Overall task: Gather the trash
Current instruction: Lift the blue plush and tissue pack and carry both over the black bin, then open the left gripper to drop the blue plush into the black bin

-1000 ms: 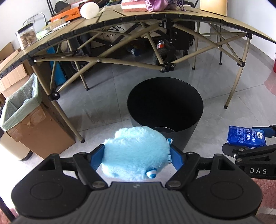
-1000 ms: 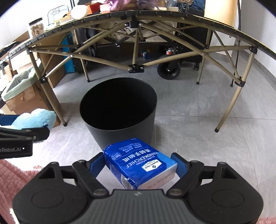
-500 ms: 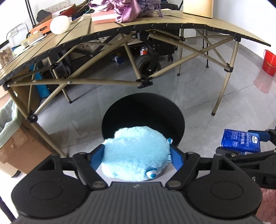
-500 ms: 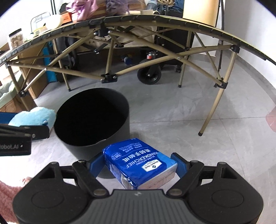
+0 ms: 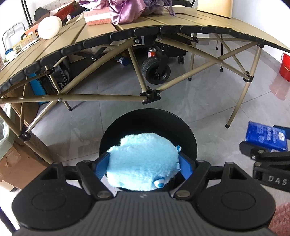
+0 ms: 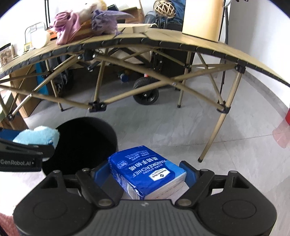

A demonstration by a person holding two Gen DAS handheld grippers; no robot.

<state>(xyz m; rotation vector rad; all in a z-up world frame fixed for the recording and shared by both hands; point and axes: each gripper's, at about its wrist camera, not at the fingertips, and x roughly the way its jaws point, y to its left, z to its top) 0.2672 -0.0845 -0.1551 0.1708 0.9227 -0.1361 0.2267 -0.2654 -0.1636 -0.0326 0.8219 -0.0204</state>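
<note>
My left gripper [image 5: 145,163] is shut on a fluffy light-blue plush toy [image 5: 143,161] and holds it over the near rim of the round black trash bin [image 5: 148,119] on the floor. My right gripper [image 6: 145,172] is shut on a blue handkerchief tissue pack [image 6: 146,170], just right of the bin [image 6: 81,145] and above the floor. The tissue pack also shows at the right of the left wrist view [image 5: 266,138]. The plush toy shows at the left of the right wrist view [image 6: 38,137].
A tan folding table [image 5: 163,32] stands behind the bin, with purple cloth [image 5: 125,10], a pink sponge [image 5: 97,17] and a white ball [image 5: 49,27] on top. A black wheel [image 5: 155,71] is under it. A red bucket [image 5: 285,67] is far right. A cardboard box [image 5: 10,163] is at left.
Both grippers have risen and moved forward with their loads. The bin now sits lower in both views, and the plush toy is over its rim.
</note>
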